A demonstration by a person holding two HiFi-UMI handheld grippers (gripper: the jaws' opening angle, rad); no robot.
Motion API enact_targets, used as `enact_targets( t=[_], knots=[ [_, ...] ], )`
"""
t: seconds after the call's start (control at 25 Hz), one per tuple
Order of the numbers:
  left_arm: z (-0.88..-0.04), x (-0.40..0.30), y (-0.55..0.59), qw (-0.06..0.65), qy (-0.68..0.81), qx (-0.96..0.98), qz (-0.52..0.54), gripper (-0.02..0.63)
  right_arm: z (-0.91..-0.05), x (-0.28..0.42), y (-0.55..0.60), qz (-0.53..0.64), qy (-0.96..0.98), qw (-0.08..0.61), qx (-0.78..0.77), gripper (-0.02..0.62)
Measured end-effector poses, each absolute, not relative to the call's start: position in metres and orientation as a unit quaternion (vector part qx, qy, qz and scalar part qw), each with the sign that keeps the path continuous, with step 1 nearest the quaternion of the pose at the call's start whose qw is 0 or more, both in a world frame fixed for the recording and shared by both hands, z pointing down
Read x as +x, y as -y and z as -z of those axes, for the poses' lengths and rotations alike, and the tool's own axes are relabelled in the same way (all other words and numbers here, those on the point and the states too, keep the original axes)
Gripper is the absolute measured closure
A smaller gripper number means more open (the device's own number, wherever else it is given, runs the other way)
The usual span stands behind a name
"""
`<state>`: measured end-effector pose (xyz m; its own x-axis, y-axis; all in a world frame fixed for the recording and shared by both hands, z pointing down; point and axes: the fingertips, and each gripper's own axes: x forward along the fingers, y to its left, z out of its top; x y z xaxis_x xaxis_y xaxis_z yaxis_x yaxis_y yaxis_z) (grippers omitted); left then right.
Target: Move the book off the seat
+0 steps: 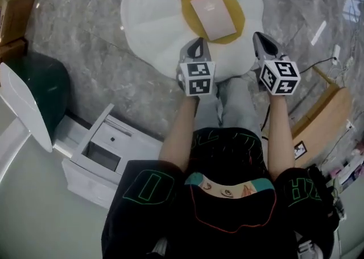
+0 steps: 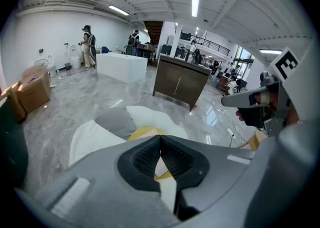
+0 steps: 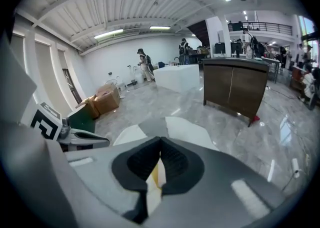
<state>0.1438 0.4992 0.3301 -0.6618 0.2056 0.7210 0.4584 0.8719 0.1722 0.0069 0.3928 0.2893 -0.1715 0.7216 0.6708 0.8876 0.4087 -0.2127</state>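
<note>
Head view: pale pink rectangular book [image 1: 212,15] flat on the yellow round centre of the white flower-shaped cushion seat [image 1: 153,25]. Left gripper [image 1: 198,45] and right gripper [image 1: 260,39] over the seat's near edge, jaws pressed together, empty, apart from the book.
</note>
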Motion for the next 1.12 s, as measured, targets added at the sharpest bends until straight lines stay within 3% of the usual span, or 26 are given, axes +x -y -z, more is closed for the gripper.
enact_targets(
  t=[0.4,0.84,0.88,0.92,0.96,1.12],
  knots=[
    [-0.498,0.114,-0.495,0.397,0.865,-0.196,0.238,0.595,-0.463,-0.006,-0.42,0.14,0.694,0.418,-0.569,0.592],
    [-0.641,0.107,-0.503,0.412,0.838,-0.223,0.28,0.592,-0.631,-0.037,-0.418,0.21,0.694,0.419,-0.547,0.592],
    [-0.654,0.11,-0.502,0.419,0.828,-0.233,0.29,0.591,-0.64,-0.038,-0.417,0.218,0.689,0.423,-0.546,0.501],
    [-0.665,0.112,-0.503,0.422,0.819,-0.244,0.302,0.523,-0.648,-0.039,-0.418,0.225,0.686,0.427,-0.545,0.37],
    [-0.676,0.112,-0.505,0.421,0.811,-0.252,0.318,0.429,-0.655,-0.04,-0.419,0.23,0.683,0.43,-0.544,0.362],
    [-0.698,0.106,-0.505,0.397,0.804,-0.249,0.366,0.348,-0.681,-0.042,-0.425,0.245,0.664,0.431,-0.56,0.361]
  ],
)
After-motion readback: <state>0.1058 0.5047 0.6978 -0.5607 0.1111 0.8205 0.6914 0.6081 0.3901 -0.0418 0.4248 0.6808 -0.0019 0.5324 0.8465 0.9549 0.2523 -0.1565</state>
